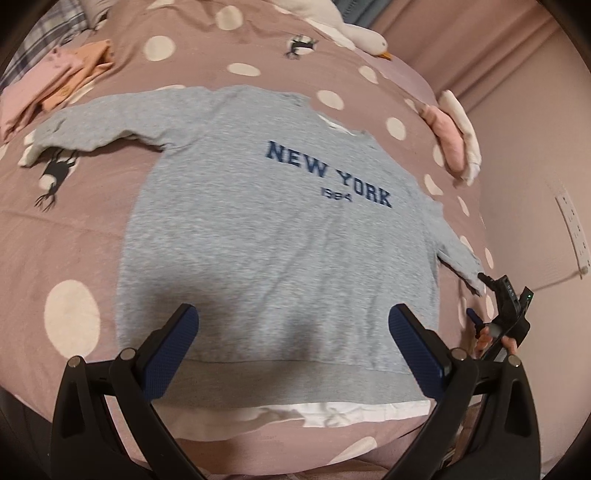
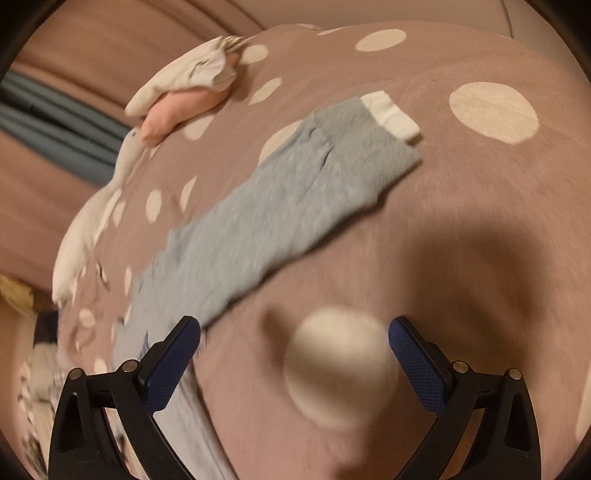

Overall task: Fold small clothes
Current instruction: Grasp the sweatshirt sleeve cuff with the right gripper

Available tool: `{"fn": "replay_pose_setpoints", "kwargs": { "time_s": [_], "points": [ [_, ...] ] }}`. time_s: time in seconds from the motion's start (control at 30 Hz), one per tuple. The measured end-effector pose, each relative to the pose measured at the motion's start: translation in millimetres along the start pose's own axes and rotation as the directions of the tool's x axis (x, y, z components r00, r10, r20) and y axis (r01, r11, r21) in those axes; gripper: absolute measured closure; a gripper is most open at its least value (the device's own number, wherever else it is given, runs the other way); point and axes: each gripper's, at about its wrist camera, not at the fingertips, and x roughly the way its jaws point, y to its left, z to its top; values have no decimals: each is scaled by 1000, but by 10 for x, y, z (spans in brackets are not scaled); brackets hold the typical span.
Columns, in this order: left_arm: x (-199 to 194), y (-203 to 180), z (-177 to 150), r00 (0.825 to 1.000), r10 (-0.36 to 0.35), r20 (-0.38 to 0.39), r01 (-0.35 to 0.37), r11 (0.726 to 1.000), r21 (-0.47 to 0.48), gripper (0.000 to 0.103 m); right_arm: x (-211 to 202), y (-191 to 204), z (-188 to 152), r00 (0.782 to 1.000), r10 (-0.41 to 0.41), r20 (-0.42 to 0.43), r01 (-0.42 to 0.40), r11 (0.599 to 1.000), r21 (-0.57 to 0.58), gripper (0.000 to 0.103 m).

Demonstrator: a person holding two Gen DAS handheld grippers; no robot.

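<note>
I hold both the left gripper [image 1: 293,332] and right gripper [image 2: 294,347] spread wide and empty above the flat grey "NEW YORK" cotton sweatshirt [image 1: 266,236] on the mauve polka-dot bed [image 1: 74,236].

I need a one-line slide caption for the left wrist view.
Open left claw above the hem of a flat grey "NEW YORK" sweatshirt on a polka-dot mauve bedspread.

Home bedroom: dotted bedspread [image 1: 110,236] covering a bed, goose plush toy [image 1: 364,35] lying by curtains [image 1: 461,44].
</note>
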Motion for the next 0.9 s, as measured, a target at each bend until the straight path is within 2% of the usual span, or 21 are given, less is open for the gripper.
{"fn": "replay_pose_setpoints", "kwargs": {
  "time_s": [0.13, 0.37, 0.57, 0.63, 0.67, 0.73, 0.8, 0.9],
  "points": [
    [-23, 102, -6, 1000, 23, 4, -23, 999, -24, 0, 78, -43, 166, 999, 3, 43, -5, 999, 34, 1],
    [-60, 169, -18, 1000, 23, 14, -23, 999, -31, 0, 96, -233, 405, 992, 39, 117, -55, 989, 135, 2],
    [-59, 184, -12, 1000, 17, 16, -16, 999, -35, 0, 117, -417, 549, 988, 47, 146, -81, 968, 239, 31],
    [-56, 181, -2, 1000, 15, 16, -14, 999, -36, 0, 147, -424, 569, 990, 34, 138, -67, 968, 242, 52],
    [-55, 179, 1, 1000, 13, 16, -13, 999, -36, 0, 157, -441, 574, 990, 33, 134, -65, 967, 246, 57],
    [-54, 168, 4, 1000, 11, 14, -11, 999, -34, 0, 181, -487, 578, 992, 33, 121, -64, 962, 266, 83],
    [-53, 158, 14, 1000, 8, 14, -8, 1000, -30, 0, 177, -514, 569, 991, 61, 117, -92, 956, 278, 84],
    [-47, 149, 40, 1000, 1, 14, 0, 1000, -25, 0, 109, -419, 565, 990, 66, 125, -94, 970, 226, 86]
  ]
}}
